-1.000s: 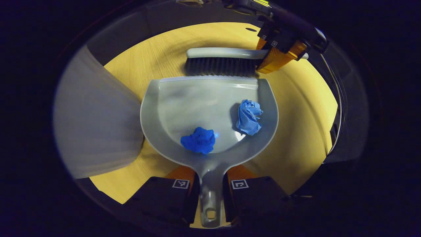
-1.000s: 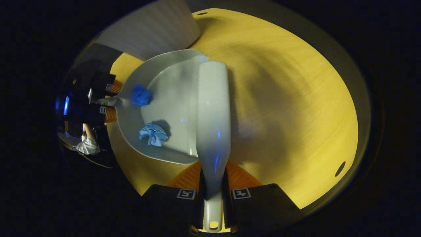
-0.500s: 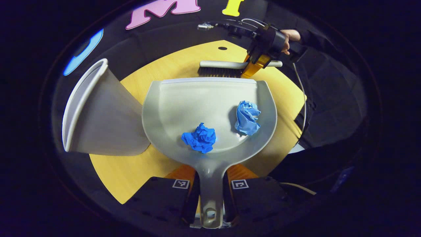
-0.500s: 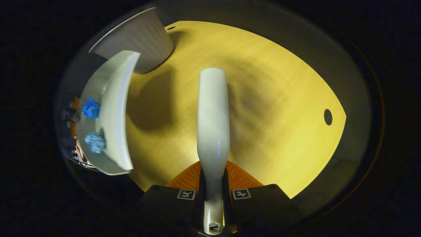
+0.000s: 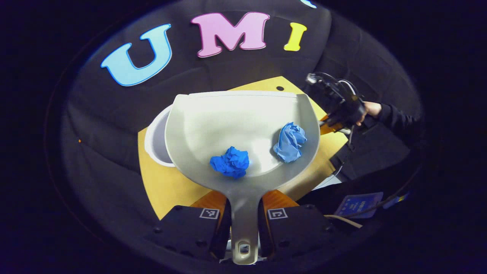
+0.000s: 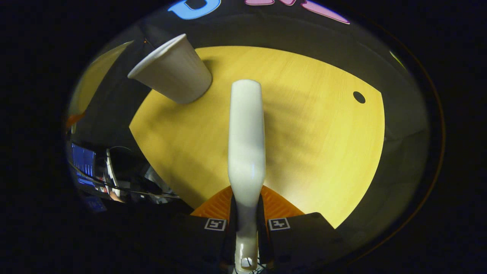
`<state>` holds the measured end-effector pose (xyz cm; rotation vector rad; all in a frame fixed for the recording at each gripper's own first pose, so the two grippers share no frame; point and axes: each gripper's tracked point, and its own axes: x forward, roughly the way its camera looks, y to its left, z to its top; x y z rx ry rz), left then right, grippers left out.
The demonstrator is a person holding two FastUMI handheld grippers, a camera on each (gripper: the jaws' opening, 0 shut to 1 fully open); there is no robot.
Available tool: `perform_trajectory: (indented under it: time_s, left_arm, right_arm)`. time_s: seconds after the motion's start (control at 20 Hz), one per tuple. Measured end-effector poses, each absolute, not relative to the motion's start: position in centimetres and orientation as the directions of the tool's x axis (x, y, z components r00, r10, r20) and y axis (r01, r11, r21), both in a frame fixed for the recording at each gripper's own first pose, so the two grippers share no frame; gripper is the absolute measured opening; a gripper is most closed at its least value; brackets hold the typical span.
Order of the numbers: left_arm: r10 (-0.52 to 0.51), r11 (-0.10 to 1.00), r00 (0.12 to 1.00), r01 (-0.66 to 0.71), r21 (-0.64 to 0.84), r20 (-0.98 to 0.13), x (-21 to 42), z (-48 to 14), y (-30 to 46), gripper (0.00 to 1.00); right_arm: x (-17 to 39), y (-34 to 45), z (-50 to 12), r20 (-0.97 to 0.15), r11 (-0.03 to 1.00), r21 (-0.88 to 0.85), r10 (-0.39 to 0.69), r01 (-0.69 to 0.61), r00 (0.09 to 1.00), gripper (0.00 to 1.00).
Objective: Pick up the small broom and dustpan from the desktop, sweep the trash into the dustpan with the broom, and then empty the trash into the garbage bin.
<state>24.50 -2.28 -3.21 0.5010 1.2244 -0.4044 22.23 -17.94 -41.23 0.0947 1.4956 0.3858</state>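
In the left gripper view my left gripper (image 5: 243, 209) is shut on the handle of the grey dustpan (image 5: 213, 121), held up above the yellow desktop (image 5: 167, 186). Two crumpled blue paper balls lie in the pan: a dark one (image 5: 230, 162) and a paler one (image 5: 290, 141). The white garbage bin (image 5: 155, 142) peeks out behind the pan's left edge. Farther right, the right gripper (image 5: 340, 110) is held by a hand. In the right gripper view my right gripper (image 6: 246, 219) is shut on the white broom (image 6: 246, 140), seen from its back, above the desktop (image 6: 315, 144). The bin (image 6: 173, 78) stands at the upper left.
A round cable hole (image 6: 358, 97) marks the desktop's far right part. Off the table's left edge lie cables and equipment (image 6: 114, 175). The black cloth wall (image 5: 114, 110) rises behind the table. A blue card (image 5: 357, 203) lies below the table's right edge.
My left gripper has lifted the dustpan with both paper balls higher, and the bin now sits behind its left edge. The right gripper with the broom has drawn away to the right.
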Motion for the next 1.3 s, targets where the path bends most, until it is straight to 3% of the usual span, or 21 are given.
perform_trajectory:
  time_s: [0.25, 0.45, 0.65, 0.85, 1.0, 1.15, 1.3]
  left_arm:
    - [0.254, 0.77, 0.283, 0.519, 0.37, -0.925, 34.9, -4.9, 3.5, 0.3]
    - [0.497, 0.484, 0.321, 0.669, 0.564, -0.807, 38.1, -3.0, 4.4, 0.3]
    - [0.606, 0.255, 0.35, 0.764, 0.592, -0.714, 38.3, -1.7, 4.2, 0.31]
    - [0.623, 0.183, 0.365, 0.792, 0.582, -0.692, 38.4, -1.5, 4.5, 0.31]
    - [0.622, 0.191, 0.381, 0.773, 0.605, -0.684, 38.3, -1.5, 4.9, 0.3]
    - [0.554, 0.281, 0.436, 0.705, 0.651, -0.71, 38.4, -1.8, 3.9, 0.3]
    - [0.421, 0.448, 0.485, 0.623, 0.641, -0.766, 38.9, -2.3, 2.0, 0.3]
  right_arm:
    - [21.6, -17.8, -41.4, -0.942, 0.933, 0.32, 0.332, -0.165, 0.052, 0.26]
    - [21.4, -17.5, -42.1, -0.923, 0.922, 0.371, 0.379, -0.106, 0.063, 0.25]
    - [20.8, -17.4, -42.2, -0.913, 0.915, 0.397, 0.402, -0.071, 0.075, 0.25]
    - [19.9, -17.2, -42.5, -0.921, 0.923, 0.383, 0.385, -0.043, 0.058, 0.26]
    - [19.5, -17.7, -43.6, -0.941, 0.944, 0.328, 0.33, -0.033, 0.074, 0.26]
    - [19.9, -18.6, -43.6, -0.945, 0.95, 0.312, 0.313, -0.025, 0.09, 0.26]
    - [20.1, -19.6, -44.1, -0.957, 0.962, 0.274, 0.274, -0.019, 0.095, 0.26]
